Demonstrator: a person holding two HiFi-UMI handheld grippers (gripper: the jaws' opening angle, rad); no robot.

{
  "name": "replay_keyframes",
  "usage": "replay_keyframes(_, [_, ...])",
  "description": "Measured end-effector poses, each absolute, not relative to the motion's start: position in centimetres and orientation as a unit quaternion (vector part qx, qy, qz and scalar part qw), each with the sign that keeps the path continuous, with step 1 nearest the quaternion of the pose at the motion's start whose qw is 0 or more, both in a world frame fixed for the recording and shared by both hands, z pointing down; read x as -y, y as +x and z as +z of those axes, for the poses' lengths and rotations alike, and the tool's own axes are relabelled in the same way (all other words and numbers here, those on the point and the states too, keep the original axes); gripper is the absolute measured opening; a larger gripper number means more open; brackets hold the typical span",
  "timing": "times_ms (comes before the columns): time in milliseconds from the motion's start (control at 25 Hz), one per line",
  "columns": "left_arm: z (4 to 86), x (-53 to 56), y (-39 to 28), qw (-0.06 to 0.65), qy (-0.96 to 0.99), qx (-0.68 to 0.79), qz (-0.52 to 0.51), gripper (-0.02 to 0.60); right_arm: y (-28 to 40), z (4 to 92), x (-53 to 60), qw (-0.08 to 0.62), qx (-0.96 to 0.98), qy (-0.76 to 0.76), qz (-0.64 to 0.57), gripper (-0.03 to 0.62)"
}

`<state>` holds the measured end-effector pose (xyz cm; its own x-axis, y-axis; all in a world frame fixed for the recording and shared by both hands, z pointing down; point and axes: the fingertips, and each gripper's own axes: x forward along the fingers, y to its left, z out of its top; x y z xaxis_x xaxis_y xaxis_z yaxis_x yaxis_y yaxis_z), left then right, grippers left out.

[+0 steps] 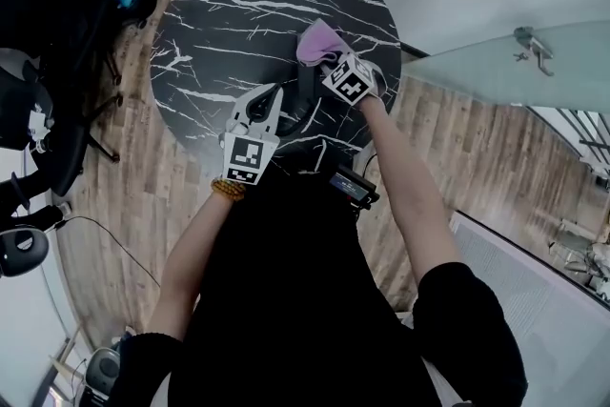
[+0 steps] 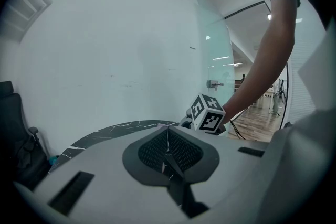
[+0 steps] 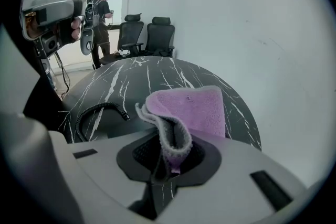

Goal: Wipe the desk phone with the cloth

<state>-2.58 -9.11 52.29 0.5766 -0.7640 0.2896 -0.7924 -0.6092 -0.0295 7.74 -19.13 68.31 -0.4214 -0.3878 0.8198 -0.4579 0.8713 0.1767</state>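
Head view. Round black table [image 1: 219, 33] veined in white, on wood-plank floor, with a white wall and a glass partition [image 1: 496, 62] at upper right. The left gripper [image 1: 265, 100] sits at frame centre over the near part of the table. The right gripper [image 1: 331, 60] is just right of it, with the pink cloth [image 1: 319, 40] at its tip. Between them lies a dark oblong [image 1: 307, 92], black on black, judged to be the desk phone. Its outline is poor.

Left gripper view. The left gripper [image 2: 168, 129] has its jaws closed together with nothing between them. The right gripper's marker cube [image 2: 210, 115] shows just beyond, at centre right. No phone is visible.

Right gripper view. The right gripper [image 3: 170, 139] is clamped on a folded edge of the cloth [image 3: 197, 107], and the rest spreads forward over the table [image 3: 157, 73]. A coiled cord [image 3: 97, 112] lies at lower left of the cloth. Office chairs [image 3: 152, 34] stand at upper centre.

Handling, as assessed. The cloth is soft, light and limp, and the grip on a doubled fold looks secure. The phone is probably rigid plastic, light enough to slide under wiping pressure, so the free gripper could steady its body. The cord could snag.

Markings. No brand, label or readable writing was found; only the square marker patterns appear.
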Motion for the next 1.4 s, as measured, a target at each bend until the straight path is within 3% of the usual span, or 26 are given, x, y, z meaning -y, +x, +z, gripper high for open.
replay_keyframes(1400, [53.1, 8.8, -2.2, 0.055, 0.89, 0.429, 0.145, 0.014, 7.5, 70.5, 14.8, 0.514, 0.831, 0.211, 0.024, 0.064])
